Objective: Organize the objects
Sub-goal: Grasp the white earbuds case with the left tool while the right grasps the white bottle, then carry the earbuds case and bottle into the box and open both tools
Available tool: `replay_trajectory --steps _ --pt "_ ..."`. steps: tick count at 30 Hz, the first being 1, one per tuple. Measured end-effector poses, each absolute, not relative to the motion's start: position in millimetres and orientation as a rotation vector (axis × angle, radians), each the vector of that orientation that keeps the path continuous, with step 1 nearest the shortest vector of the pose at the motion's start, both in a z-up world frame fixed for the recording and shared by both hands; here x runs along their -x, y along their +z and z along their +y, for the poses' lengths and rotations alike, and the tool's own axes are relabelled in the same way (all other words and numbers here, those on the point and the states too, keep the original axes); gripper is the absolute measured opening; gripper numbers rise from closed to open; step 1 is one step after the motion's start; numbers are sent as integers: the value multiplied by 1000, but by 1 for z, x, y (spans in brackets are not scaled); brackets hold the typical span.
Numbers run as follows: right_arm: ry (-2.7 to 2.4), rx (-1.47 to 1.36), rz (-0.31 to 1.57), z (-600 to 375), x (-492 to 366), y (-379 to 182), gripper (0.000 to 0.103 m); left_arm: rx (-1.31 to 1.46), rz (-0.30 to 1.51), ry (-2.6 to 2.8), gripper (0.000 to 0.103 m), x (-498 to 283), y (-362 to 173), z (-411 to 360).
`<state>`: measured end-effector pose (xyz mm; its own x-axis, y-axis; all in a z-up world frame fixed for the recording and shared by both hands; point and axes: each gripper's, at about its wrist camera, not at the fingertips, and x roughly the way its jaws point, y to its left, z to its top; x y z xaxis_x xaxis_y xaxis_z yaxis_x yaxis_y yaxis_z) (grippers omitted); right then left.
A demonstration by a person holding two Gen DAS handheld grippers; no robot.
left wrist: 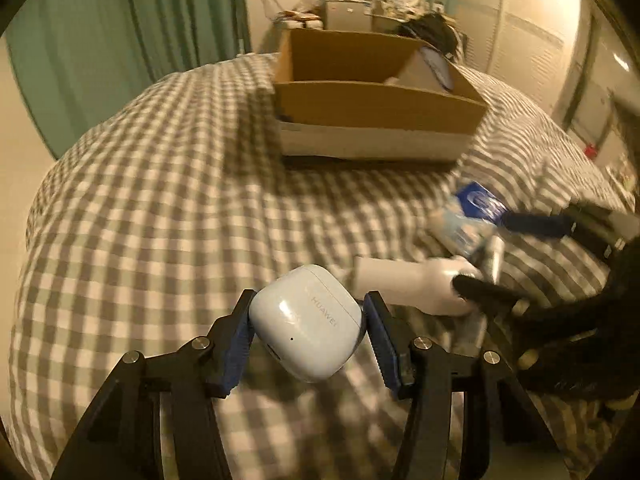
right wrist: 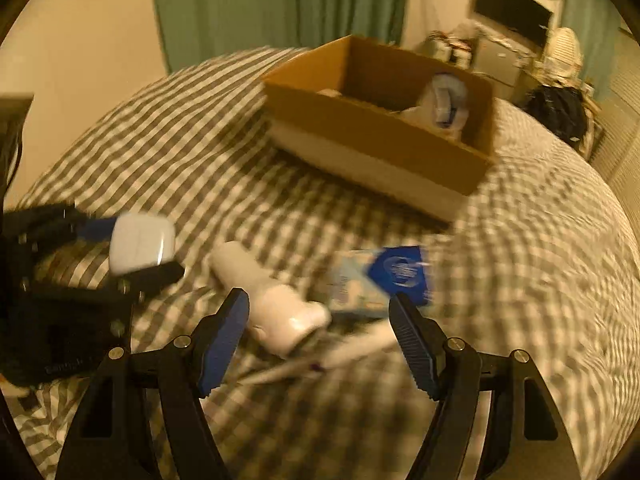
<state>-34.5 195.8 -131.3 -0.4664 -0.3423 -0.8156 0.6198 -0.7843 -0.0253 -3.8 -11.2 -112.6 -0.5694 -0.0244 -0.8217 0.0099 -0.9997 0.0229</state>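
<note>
**Two grippers over a checked bed**

One earbud case sits clamped in the left gripper above the blanket. The right gripper hangs spread wide over a white bottle, near the cardboard box.

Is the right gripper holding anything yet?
No. In the right wrist view the right gripper is open, jaws spread above the white bottle without clamping it.
</note>
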Motion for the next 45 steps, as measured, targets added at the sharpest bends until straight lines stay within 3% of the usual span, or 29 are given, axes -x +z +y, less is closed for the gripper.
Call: replay_trajectory --steps 12,19,31,45 --pt "-2147 -1277 677 144 45 -185 71 -1447 65 -2750 55 9 -121 -36" --pt "-2197 -1226 768 142 36 -182 54 -1431 84 -2754 55 5 -115 -36" --pt "-2322 -1002 644 166 -1 -84 51 -1331 55 -2812 55 -9 -81 -29" --pt "-2502 -712 569 175 22 31 51 -972 -77 -2925 55 55 28 -16"
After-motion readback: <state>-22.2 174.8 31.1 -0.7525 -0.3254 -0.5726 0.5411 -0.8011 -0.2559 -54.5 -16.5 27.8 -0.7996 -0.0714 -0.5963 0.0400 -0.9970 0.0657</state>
